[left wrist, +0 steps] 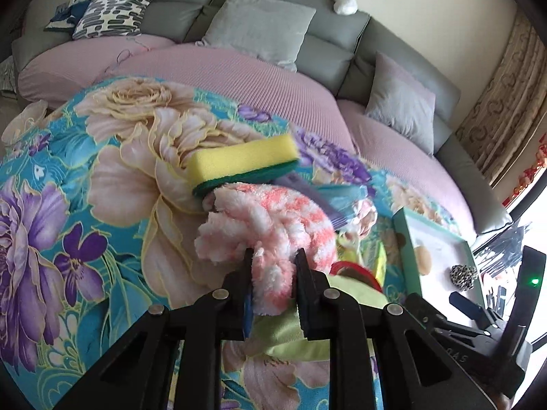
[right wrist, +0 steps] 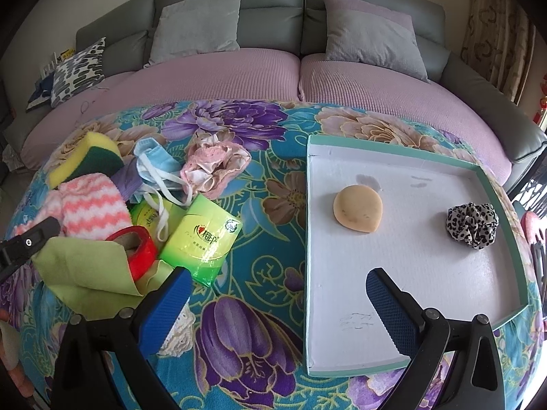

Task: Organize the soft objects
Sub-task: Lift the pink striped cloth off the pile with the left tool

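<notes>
- The tray [right wrist: 499, 184], on the tabletop's right, holds a tan puff [right wrist: 358, 212] and a leopard scrunchie [right wrist: 472, 224].
- The left gripper [left wrist: 274, 259] has its jaws clamped on the pink-and-white sock [left wrist: 273, 218], left of the tray.
- The right gripper [right wrist: 277, 282] has its jaws apart.

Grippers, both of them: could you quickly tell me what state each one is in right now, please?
Left gripper: shut on the pink-and-white fluffy cloth.
Right gripper: open, holding nothing, above the tray edge.

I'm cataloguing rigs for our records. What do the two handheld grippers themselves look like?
Both are black plastic linkage frames with round silver pivot pins. The right gripper has blue textured finger pads; the left gripper has black fingers with a blue pad edge. No cables or sleeves visible.
</notes>
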Available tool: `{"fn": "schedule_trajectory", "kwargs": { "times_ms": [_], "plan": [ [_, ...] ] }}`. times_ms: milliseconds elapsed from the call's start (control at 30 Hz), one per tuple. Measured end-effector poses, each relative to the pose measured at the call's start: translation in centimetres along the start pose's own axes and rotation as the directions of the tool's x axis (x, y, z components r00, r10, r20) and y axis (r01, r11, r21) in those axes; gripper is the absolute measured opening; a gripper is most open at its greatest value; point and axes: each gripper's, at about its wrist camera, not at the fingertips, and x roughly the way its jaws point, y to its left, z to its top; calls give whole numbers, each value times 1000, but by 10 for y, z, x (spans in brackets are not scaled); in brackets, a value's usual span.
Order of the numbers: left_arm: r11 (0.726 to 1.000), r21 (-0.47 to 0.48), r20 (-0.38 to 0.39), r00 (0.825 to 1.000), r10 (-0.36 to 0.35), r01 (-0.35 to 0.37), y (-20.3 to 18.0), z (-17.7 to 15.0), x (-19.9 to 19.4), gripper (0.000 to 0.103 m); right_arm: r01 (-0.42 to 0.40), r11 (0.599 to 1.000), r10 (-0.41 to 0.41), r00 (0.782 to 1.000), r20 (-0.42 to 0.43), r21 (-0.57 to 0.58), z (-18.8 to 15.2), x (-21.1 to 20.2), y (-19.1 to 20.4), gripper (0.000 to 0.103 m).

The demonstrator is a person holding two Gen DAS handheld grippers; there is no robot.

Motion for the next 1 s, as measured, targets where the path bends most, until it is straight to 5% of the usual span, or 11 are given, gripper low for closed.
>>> {"fn": "schedule_trajectory", "kwargs": {
  "times_ms": [667,1000],
  "plan": [
    [997,46,262,962,-70,60,-7,15,-62,21,-18,1000,18,1000,25,-9,2,0,4,103],
    [998,41,244,968,-50,41,-4,15,-56,21,-172,985,170,984,47,33,8,18,16,100]
  ]
}}
